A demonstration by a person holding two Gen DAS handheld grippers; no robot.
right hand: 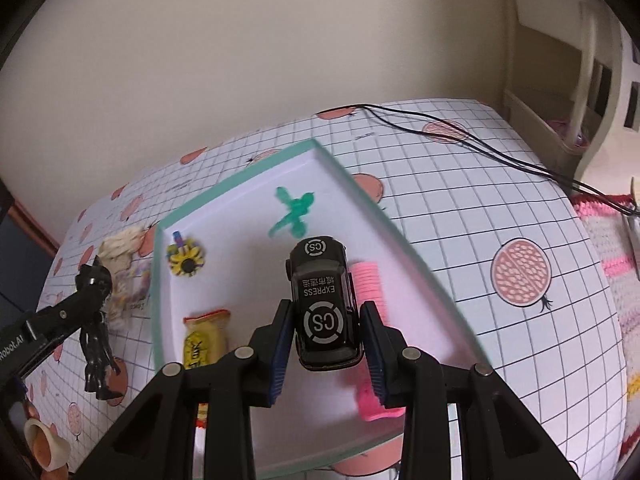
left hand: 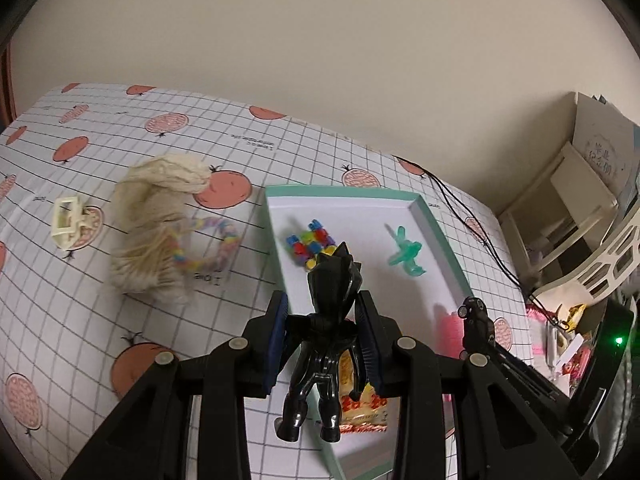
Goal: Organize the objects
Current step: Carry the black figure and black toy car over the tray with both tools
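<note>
Over the near edge of the green-rimmed tray (left hand: 436, 236), my left gripper (left hand: 323, 334) has its jaws clamped on a glossy black figurine (left hand: 326, 332), gripping it at the torso with its spiky head pointing away from me and its legs hanging toward the camera. My right gripper (right hand: 326, 338) is clenched around a black toy car (right hand: 323, 304), roof up, marked "CS" and "EXPRESS", held above the tray's white floor. Lying in the tray I see a green toy plane (left hand: 404, 250), a multicoloured block cluster (left hand: 310, 242), a pink comb (right hand: 370, 288) just beside the car, and a yellow snack packet (right hand: 204, 338). On the grid-patterned tablecloth (left hand: 120, 312) to the tray's left lie a fluffy cream bundle (left hand: 154, 232), a pastel ring (left hand: 208, 244) touching it, and a cream hair claw (left hand: 66, 220) further out.
</note>
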